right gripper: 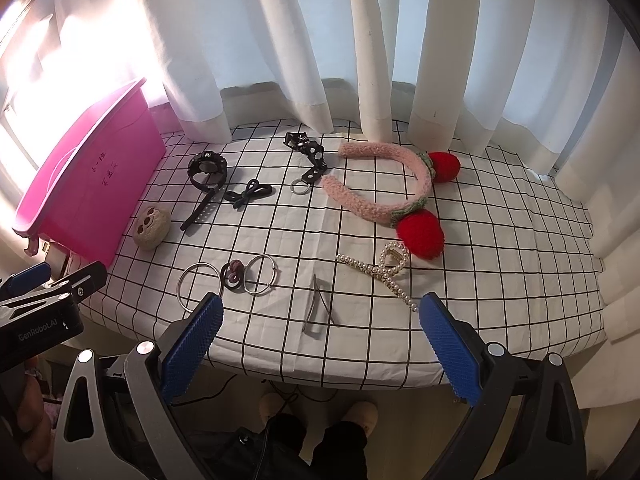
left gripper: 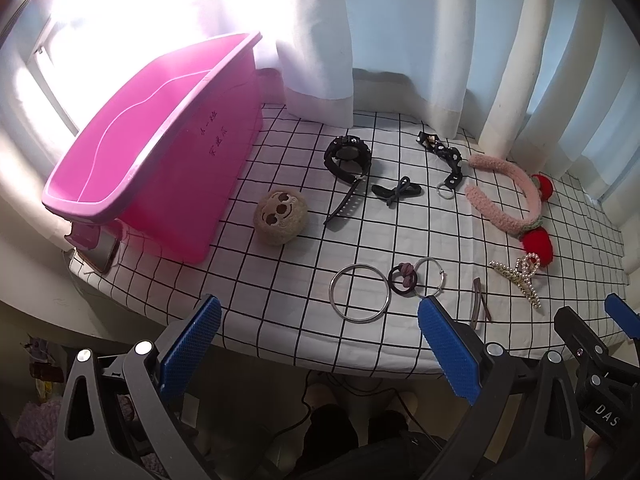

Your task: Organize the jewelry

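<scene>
Jewelry lies spread on a white checked tablecloth (right gripper: 360,340). A black watch (left gripper: 347,159) (right gripper: 207,171), a dark bow tie (left gripper: 396,191) (right gripper: 248,193) and a black studded strap with a ring (left gripper: 442,160) (right gripper: 308,160) lie at the back. A pink fuzzy headband with red pompoms (left gripper: 516,200) (right gripper: 384,200) sits to the right. Near the front are a silver bangle (left gripper: 360,293) (right gripper: 200,286), a purple hair tie (left gripper: 403,278) (right gripper: 233,274), a hoop (right gripper: 261,274), a metal clip (right gripper: 316,312) and a pearl claw clip (left gripper: 520,278) (right gripper: 384,272). My left gripper (left gripper: 320,344) and right gripper (right gripper: 320,344) hover open at the front edge, holding nothing.
An empty pink plastic bin (left gripper: 152,148) (right gripper: 92,184) stands tilted at the table's left. A beige round plush face (left gripper: 281,216) (right gripper: 151,222) rests beside it. White curtains (right gripper: 320,60) hang behind the table. A person's slippered feet (right gripper: 360,412) and a cable show below the table edge.
</scene>
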Motion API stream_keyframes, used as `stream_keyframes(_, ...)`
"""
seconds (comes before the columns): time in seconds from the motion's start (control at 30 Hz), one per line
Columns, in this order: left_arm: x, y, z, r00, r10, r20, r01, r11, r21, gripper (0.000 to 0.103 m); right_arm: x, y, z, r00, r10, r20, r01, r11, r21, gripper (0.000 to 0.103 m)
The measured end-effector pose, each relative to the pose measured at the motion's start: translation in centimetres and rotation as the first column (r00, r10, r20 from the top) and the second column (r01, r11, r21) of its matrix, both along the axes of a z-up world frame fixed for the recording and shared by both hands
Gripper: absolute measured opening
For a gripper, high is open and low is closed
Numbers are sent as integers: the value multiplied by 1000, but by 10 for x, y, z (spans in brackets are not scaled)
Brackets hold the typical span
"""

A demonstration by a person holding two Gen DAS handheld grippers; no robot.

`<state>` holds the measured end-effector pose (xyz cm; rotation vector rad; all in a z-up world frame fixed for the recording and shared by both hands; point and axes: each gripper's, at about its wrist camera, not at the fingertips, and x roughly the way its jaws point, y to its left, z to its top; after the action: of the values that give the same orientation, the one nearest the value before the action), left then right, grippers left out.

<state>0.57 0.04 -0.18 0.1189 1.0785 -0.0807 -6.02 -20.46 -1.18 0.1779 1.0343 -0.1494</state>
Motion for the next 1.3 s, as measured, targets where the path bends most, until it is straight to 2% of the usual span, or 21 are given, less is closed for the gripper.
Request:
stream_keyframes(0.3,-1,-4,-15,999,-11,-37,10,1000,-26,97,-6,-18,-18,1000,-21,-14,21,999,33,94)
stream_keyframes(0.63,-1,8,-67,991,-6,-133,-3,998,-67,97,-19,-46,-61,998,-48,-41,51,996,75,94)
stream_keyframes(0.83,0,0,-98,992,-20,-125,9,996,-88,97,-21,-70,-90,994,-77,-71,84,991,103,94)
stream_keyframes(0.93,4,-6,-110,993,-21,-112,9,994,-109,97,-17,-80,-100,995,-81,-61,86,993,78,94)
stream_keyframes(1.3,22,-14,-149,995,42,-95,-54,990,-127,97,21,-90,-135,999,1,-34,0,999,44,94)
